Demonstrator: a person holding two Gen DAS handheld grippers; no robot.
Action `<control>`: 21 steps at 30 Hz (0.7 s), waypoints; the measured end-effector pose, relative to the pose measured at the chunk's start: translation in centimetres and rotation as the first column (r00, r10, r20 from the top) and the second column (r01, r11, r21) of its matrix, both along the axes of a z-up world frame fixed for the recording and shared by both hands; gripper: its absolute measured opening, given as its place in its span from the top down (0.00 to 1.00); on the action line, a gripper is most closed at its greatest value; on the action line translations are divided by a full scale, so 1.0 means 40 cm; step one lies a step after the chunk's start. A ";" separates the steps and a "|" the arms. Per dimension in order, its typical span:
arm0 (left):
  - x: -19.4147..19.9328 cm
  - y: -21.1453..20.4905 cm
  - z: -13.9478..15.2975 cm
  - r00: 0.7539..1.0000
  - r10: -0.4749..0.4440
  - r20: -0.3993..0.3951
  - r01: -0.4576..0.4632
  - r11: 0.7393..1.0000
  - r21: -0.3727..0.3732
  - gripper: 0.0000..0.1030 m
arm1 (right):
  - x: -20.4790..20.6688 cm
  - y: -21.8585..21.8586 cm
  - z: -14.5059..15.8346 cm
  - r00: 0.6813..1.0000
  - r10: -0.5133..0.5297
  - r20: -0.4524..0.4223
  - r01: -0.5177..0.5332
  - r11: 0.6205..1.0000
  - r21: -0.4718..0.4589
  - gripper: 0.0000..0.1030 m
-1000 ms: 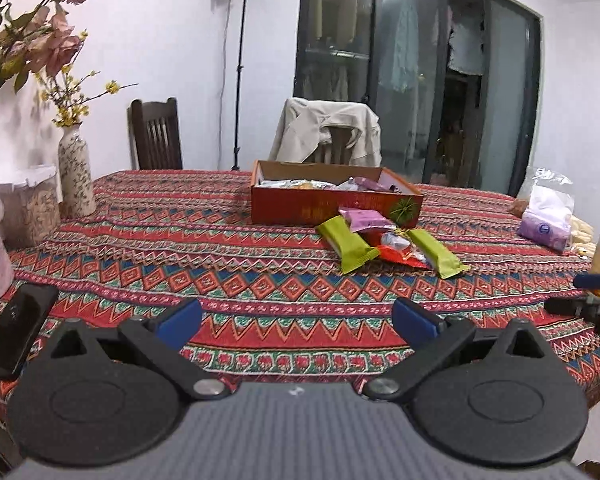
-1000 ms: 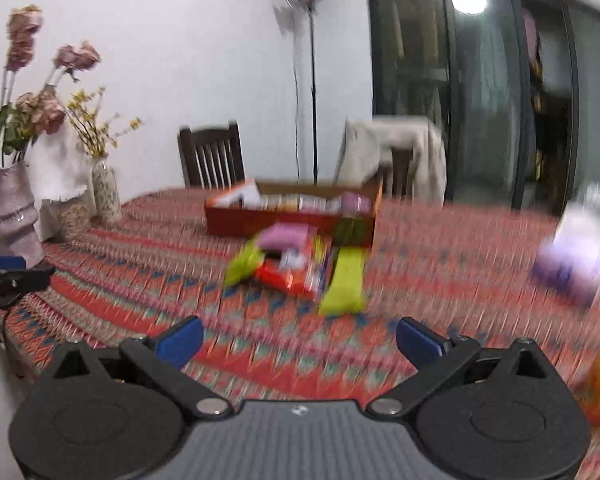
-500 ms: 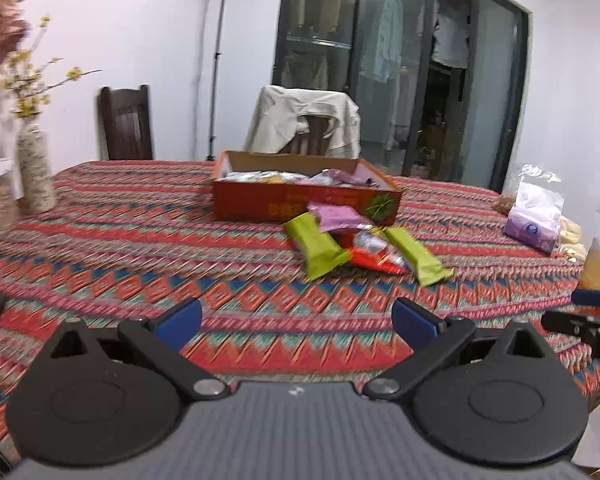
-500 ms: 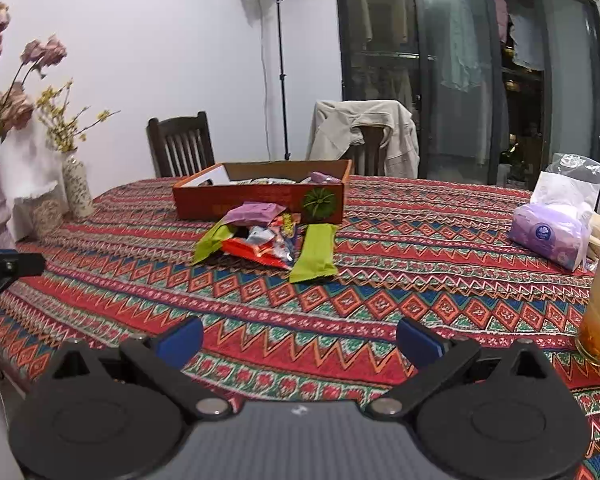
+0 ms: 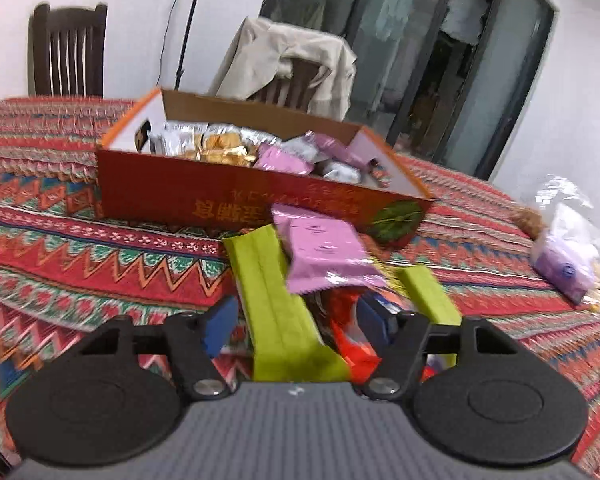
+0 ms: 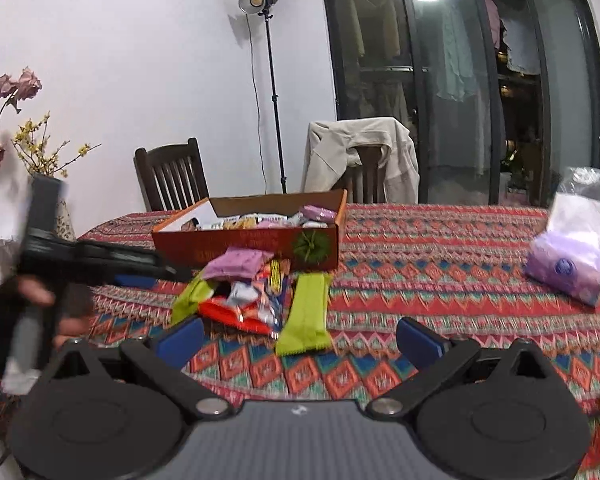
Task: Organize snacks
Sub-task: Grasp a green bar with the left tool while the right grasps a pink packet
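Observation:
An open red cardboard box [image 5: 172, 196] [image 6: 260, 246] holds several wrapped snacks. In front of it lies a pile: a pink packet [image 5: 320, 252] [image 6: 236, 262], a green packet [image 5: 276, 300] [image 6: 190, 300], a second green packet [image 5: 426, 292] [image 6: 306, 314] and a red packet [image 5: 352, 344] [image 6: 236, 314]. My left gripper [image 5: 294, 320] is open, its fingers either side of the near green packet and the red one, low over the pile. It also shows in the right wrist view [image 6: 148, 272] reaching into the pile. My right gripper [image 6: 300, 338] is open and empty, short of the pile.
A patterned red tablecloth [image 6: 440, 264] covers the table. A plastic bag with a purple pack [image 6: 572, 256] [image 5: 566, 264] lies at the right. Vases with flowers [image 6: 40, 184] stand at the left. Two chairs [image 6: 172, 176] stand behind the table, one draped with a jacket [image 6: 360, 152].
My left gripper has moved forward and down to the snack pile, its fingers now around the packets. The right gripper has stayed back, nearly still.

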State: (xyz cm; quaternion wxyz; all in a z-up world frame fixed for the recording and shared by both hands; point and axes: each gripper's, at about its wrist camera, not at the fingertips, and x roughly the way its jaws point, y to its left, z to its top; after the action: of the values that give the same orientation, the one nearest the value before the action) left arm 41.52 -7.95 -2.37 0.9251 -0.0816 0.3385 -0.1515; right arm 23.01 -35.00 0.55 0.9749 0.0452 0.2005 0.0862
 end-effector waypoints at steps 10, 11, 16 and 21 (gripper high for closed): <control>-0.016 0.057 -0.041 1.000 -0.015 -0.005 0.015 1.000 -0.027 0.65 | 0.259 0.083 0.032 0.996 0.084 -0.006 -0.084 0.996 0.002 0.02; -0.047 0.075 -0.037 1.000 -0.005 0.010 0.005 1.000 -0.023 0.65 | 0.298 0.101 0.030 0.994 0.105 -0.018 -0.105 0.994 0.003 0.02; -0.177 0.168 -0.009 0.996 0.042 0.082 -0.040 0.999 -0.021 0.65 | 0.490 0.213 -0.022 0.986 0.122 -0.117 -0.129 0.990 -0.058 0.07; -0.223 0.219 0.019 0.987 0.089 0.132 -0.091 0.996 0.008 0.65 | 0.597 0.317 -0.091 0.978 0.115 -0.176 -0.137 0.984 -0.118 0.25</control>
State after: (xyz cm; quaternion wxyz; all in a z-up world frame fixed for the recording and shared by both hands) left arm 32.58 0.80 -1.61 0.9519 -0.0801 0.2737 -0.1120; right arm 46.88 -22.33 -3.09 0.9478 -0.0238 0.2900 0.1303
